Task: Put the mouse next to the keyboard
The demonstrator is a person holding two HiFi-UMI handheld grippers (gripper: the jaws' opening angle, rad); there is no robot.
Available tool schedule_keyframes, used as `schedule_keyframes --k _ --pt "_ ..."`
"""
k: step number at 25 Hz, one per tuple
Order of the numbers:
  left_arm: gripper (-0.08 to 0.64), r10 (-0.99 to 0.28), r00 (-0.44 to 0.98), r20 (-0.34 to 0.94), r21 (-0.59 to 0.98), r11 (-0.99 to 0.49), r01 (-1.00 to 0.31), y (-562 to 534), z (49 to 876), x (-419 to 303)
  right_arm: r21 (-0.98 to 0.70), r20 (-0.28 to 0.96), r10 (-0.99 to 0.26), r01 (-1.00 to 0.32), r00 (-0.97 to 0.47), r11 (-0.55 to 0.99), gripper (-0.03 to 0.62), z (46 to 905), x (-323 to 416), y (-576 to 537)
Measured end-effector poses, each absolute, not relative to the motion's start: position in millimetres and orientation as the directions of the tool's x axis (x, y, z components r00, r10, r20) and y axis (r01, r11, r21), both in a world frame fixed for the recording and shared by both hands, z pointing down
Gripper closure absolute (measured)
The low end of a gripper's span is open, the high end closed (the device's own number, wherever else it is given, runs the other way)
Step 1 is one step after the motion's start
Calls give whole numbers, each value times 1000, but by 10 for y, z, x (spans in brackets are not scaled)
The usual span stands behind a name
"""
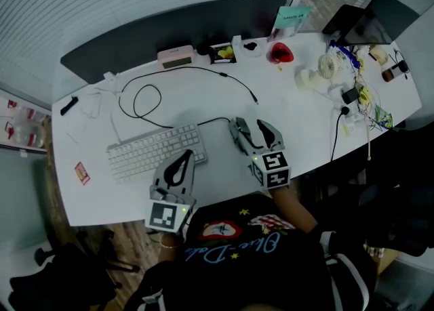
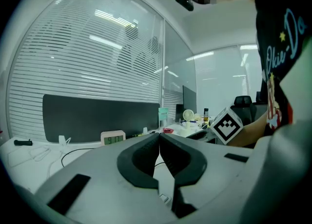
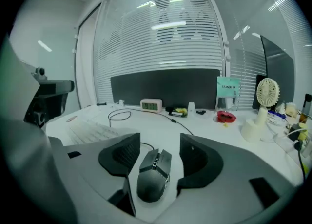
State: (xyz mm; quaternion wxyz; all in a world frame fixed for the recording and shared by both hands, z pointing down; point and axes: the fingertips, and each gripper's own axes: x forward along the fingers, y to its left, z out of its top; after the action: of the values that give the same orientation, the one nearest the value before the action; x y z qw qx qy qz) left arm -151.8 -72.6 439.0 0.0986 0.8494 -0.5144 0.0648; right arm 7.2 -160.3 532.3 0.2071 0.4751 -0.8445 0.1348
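Release step, apparently. The right claw is wide open, its 2 jaws either side of the mouse without gripping it. The mouse lies on the counter just right of the keyboard. The left claw is closed and empty. Next: withdraw without nudging the mouse.

dark wired mouse lies flat right of white keyboard

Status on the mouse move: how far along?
Done, it seems: the mouse lies on the desk beside the keyboard. In hand: nothing. The right gripper straddles the mouse, jaws apart, with gaps on both sides; the left gripper is shut and empty. Left: lift the right gripper clear.
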Motion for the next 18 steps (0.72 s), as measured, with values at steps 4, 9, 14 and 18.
schedule_keyframes --k 4,9,14,18 --pt "557 -868 455 200 88 -447 -890 -737 4317 -1476 -27 402 -783 -861 -475 508 440 4990 127 -1631" --pt "557 -874 448 190 67 -444 -894 -741 4217 -1424 -47 298 -810 -855 -505 516 551 4564 192 -1658" --pt "557 -882 437 176 53 -435 -899 -790 4122 -1391 -72 229 -810 -839 -540 539 592 4237 248 -1696" --pt "557 -885 434 168 36 -434 -900 -850 4058 -1342 -85 194 -805 -827 -561 556 593 4077 278 -1722"
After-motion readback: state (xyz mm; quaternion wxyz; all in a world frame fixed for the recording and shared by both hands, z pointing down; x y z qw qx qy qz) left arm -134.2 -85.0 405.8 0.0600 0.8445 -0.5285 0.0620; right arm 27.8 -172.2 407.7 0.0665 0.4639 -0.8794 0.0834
